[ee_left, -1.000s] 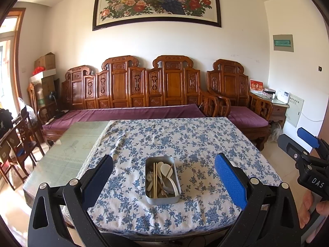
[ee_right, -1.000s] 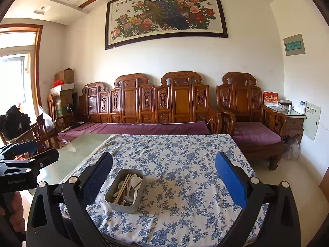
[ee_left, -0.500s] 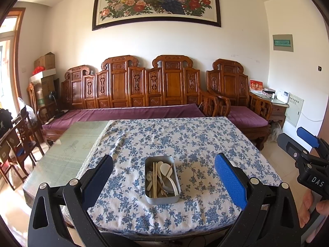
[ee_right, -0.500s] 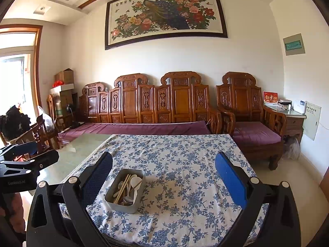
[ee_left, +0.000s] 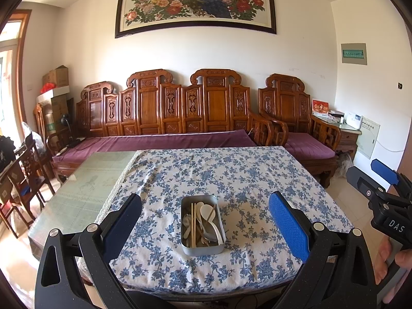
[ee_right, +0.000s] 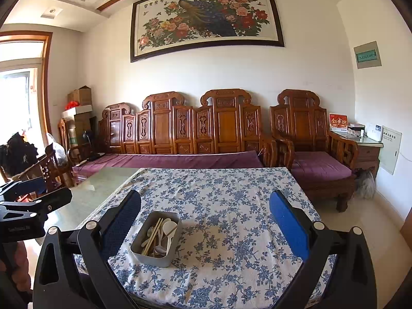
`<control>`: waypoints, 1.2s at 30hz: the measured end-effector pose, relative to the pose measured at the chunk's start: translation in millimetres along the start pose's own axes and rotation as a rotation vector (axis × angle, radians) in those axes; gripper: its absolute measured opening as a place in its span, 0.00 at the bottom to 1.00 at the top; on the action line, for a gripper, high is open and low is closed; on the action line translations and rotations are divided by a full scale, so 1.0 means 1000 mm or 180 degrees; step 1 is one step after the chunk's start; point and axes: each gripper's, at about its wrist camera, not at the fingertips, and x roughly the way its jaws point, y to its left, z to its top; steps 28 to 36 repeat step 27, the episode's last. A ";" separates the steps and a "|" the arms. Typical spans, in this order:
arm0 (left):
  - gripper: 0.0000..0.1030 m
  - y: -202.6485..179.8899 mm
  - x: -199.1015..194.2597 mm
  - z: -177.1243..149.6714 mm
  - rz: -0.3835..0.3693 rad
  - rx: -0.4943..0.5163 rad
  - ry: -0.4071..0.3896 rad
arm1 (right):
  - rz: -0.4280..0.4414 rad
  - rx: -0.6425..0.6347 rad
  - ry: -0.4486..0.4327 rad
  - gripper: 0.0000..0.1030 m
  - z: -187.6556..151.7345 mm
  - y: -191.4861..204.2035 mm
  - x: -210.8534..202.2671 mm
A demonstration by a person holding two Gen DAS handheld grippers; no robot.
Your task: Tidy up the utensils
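Grippers first, nearest of all: left gripper (ee_left: pixel 204 221) spread wide, holding nothing, up in the air by the near edge of the table (ee_left: pixel 77 195). Right gripper (ee_right: pixel 205 221) spread wide too, holding nothing, at that same near edge.

Then the tin box (ee_left: pixel 202 225), near the middle of the near edge, on the blue flower cloth (ee_left: pixel 231 175). Inside, all mixed up: wooden chopsticks (ee_left: pixel 192 225), white spoons (ee_left: pixel 209 215) and a metal spoon (ee_right: pixel 150 230). Already together in one box, so either sorted away or waiting to be taken out; cannot tell which.

Probably light, all of it. Chopsticks thin, stiff and quick to roll, so best pinched across the middle. White spoons maybe easy to chip; best pinched on the handle. Tin walls smooth, likely slippery.

Farther off, bare cloth up to the far edge.

Nothing changed from one second ago: box, sticks, spoons and both grippers in the same places.
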 end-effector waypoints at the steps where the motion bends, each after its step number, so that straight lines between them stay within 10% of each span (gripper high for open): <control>1: 0.92 0.000 0.000 0.000 -0.0004 -0.0003 0.0001 | 0.0000 -0.0003 0.0002 0.98 0.000 0.000 0.000; 36: 0.92 -0.005 -0.009 0.003 -0.0049 0.0007 -0.0035 | -0.0003 0.0021 -0.0008 0.98 -0.002 -0.002 0.001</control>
